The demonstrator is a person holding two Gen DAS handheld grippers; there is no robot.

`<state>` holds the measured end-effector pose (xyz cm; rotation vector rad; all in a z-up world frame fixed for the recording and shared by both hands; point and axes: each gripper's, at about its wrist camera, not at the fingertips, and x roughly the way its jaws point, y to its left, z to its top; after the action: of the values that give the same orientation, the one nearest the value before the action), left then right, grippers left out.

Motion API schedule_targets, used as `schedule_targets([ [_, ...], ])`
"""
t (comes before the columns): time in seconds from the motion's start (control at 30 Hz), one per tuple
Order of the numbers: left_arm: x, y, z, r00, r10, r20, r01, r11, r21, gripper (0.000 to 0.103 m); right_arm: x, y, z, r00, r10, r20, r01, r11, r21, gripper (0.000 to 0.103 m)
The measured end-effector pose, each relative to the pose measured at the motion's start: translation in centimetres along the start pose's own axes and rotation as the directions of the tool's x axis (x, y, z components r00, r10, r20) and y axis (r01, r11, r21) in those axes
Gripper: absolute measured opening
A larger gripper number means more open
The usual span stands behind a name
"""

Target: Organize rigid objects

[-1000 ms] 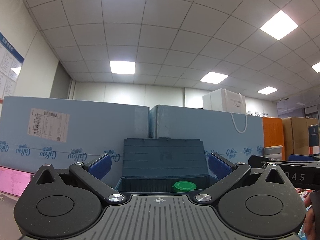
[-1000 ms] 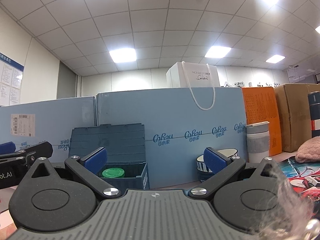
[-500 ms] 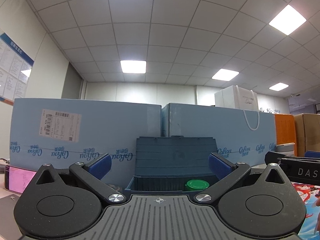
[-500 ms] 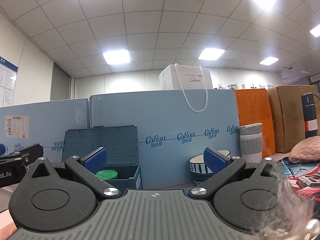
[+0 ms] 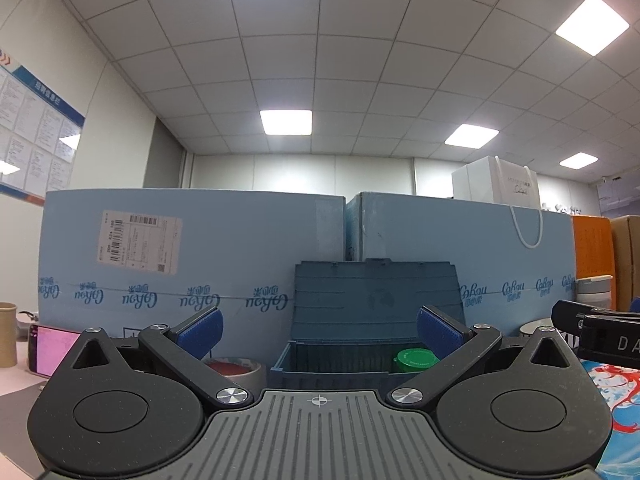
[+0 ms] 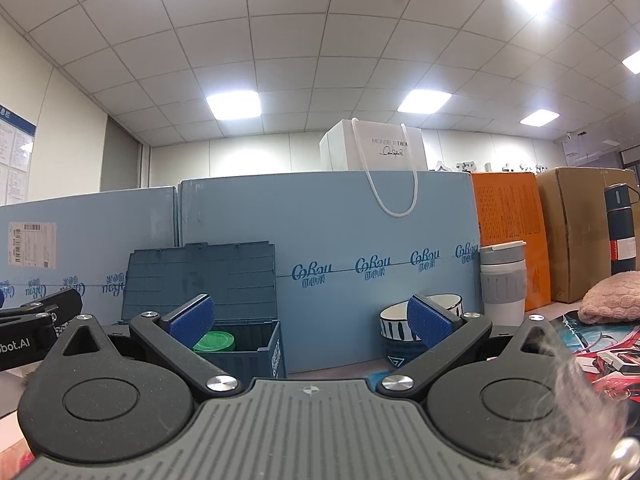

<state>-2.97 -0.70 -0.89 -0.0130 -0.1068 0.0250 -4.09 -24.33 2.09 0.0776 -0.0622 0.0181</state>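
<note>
A dark blue storage box with its lid raised stands against the blue cartons, straight ahead of my left gripper. A green-lidded jar sits inside it at the right. My left gripper is open and empty, short of the box. In the right wrist view the box and the jar are at the left. My right gripper is open and empty. A stack of striped bowls shows behind its right finger.
A tape roll, a phone and a beige cup lie left of the box. A grey tumbler, a dark flask, a pink cloth and a printed mat are at the right. Blue cartons wall off the back.
Both grippers have drawn back and tilted down a little, so more of the table, the tape roll and the phone show. Both stay open and empty.
</note>
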Motion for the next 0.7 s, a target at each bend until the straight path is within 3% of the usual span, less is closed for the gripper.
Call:
schedule_targets([
  [0.7, 0.4, 0.0, -0.1, 0.999, 0.014, -0.032, -0.014, 1.000, 0.000, 0.103, 1.2, 1.0, -0.3, 0.997, -0.017, -0.077, 0.012, 0.998, -0.061, 0.103],
])
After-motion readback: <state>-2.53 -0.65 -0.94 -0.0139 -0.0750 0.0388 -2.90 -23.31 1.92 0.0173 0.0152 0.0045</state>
